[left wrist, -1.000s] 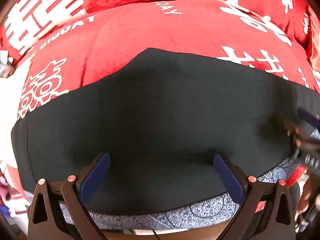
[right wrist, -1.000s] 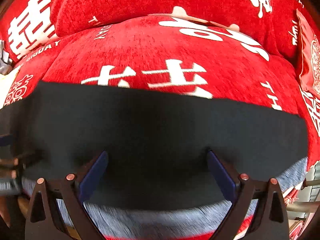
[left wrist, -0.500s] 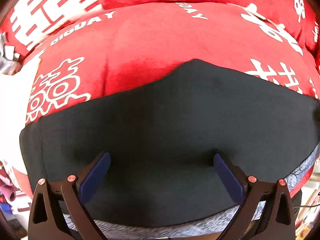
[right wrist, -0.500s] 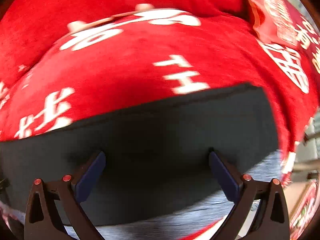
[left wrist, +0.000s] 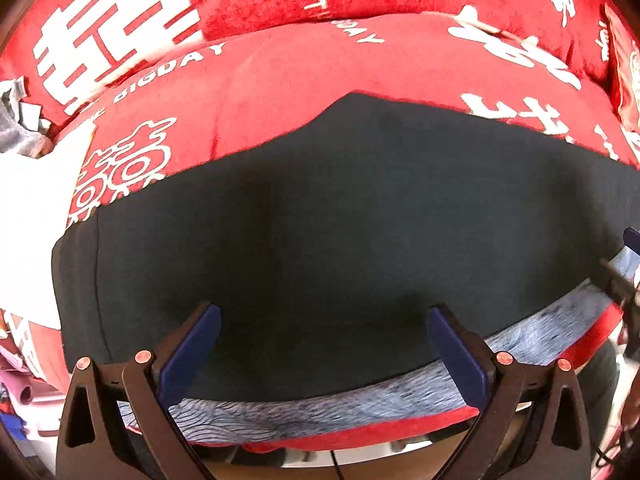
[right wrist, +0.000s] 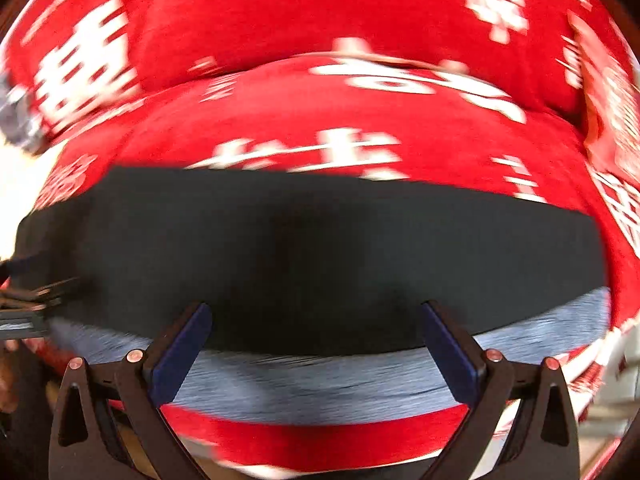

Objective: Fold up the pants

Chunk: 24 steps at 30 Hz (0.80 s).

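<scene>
Dark pants [left wrist: 340, 220] lie spread flat across a red cushion [left wrist: 304, 80], while the left gripper [left wrist: 324, 340] and right gripper [right wrist: 316, 332] hover over their near edge, both wide open, holding nothing.

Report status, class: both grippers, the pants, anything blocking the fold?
Left gripper open, empty. Right gripper open, empty. Dark pants flat on red cushion. Nothing in the way.

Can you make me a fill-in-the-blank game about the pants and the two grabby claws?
1. The pants are colored ____.
2. They lie on a cover that is ____ with white writing.
3. The left gripper has its fingers spread ____, holding nothing.
4. The pads on the right gripper are colored ____.

Missing words: black; red; open; blue
</scene>
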Each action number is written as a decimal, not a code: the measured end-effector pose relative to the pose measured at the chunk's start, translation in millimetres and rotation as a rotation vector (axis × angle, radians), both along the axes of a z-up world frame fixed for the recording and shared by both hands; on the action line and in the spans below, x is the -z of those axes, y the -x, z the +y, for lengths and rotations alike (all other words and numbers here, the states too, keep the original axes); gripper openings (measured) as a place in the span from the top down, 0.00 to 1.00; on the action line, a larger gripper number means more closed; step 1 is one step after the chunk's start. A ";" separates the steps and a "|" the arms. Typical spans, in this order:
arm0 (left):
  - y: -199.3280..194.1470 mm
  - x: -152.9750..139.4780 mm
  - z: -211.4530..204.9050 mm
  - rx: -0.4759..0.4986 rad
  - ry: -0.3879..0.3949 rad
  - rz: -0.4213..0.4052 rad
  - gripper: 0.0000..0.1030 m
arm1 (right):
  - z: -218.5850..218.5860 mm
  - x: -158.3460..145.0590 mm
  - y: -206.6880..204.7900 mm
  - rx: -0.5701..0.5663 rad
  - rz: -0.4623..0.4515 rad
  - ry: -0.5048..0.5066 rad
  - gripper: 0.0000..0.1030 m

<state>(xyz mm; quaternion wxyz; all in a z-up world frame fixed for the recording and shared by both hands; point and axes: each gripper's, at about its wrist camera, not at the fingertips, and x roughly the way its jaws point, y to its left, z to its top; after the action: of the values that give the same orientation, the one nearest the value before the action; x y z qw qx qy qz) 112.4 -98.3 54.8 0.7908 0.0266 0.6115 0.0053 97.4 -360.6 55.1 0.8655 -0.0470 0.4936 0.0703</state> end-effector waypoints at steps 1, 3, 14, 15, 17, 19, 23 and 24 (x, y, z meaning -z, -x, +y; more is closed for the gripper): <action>0.7 4.6 9.2 -0.019 -0.009 0.010 0.00 | 11.3 5.7 2.3 -0.026 0.002 0.020 0.00; 4.1 10.4 26.5 -0.065 -0.008 0.024 0.00 | 14.8 17.8 5.8 -0.037 0.020 0.057 0.01; 21.9 9.9 110.5 -0.229 0.129 0.006 0.00 | -117.3 21.6 -8.2 0.247 0.055 -0.011 0.00; 22.7 8.8 111.3 -0.227 0.129 0.003 0.00 | -131.7 22.5 -8.1 0.284 0.059 -0.021 0.00; 24.1 7.7 110.9 -0.216 0.129 0.004 0.00 | -152.6 24.0 -6.0 0.335 0.064 -0.008 0.00; 24.3 6.1 110.3 -0.218 0.124 0.007 0.00 | -171.4 21.4 -1.9 0.410 0.067 -0.010 0.00; 17.5 -3.8 95.9 -0.185 0.122 -0.009 0.00 | -177.3 6.0 4.4 0.448 0.022 -0.016 0.00; 14.0 -6.3 88.7 -0.166 0.111 -0.016 0.00 | -171.8 1.9 3.9 0.431 0.006 -0.017 0.00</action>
<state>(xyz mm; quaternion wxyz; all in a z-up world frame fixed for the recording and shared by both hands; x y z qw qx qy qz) 98.4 -9.7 61.1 0.7927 -0.0681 0.6047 0.0372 93.5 -532.4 53.2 0.8594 0.0674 0.4943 -0.1121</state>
